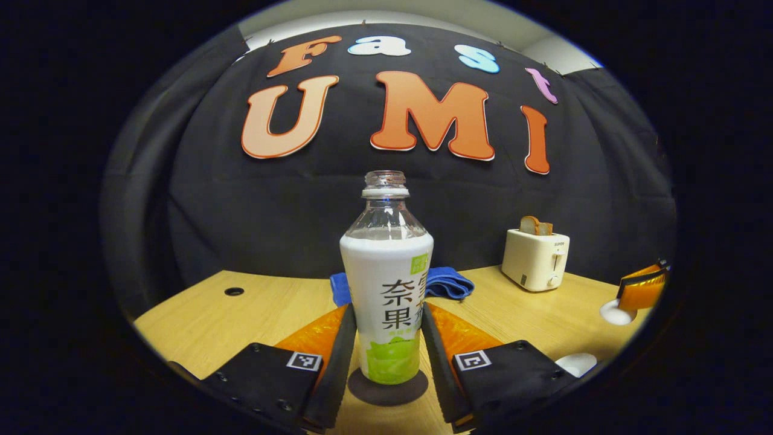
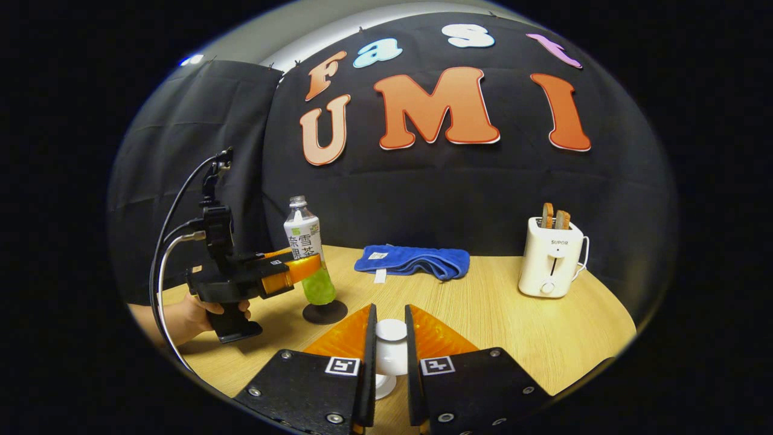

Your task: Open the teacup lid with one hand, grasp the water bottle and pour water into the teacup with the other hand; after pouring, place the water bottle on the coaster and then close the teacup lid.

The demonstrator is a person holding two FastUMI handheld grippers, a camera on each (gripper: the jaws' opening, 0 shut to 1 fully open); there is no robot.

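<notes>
Coaster (image 1: 386, 389) mostly hidden under bottle (image 1: 386, 290); teacup (image 2: 391, 356) cut off by fingers (image 2: 368, 356)

The water bottle (image 1: 387, 284) was clear at the neck, its label white with dark characters above a green base. It stood on a dark round coaster (image 2: 325, 312). The towel (image 2: 412, 260) was blue, the toaster (image 2: 550, 257) cream, the table (image 2: 513, 326) pale wood-grain, the teacup lid (image 2: 391, 330) white.
</notes>
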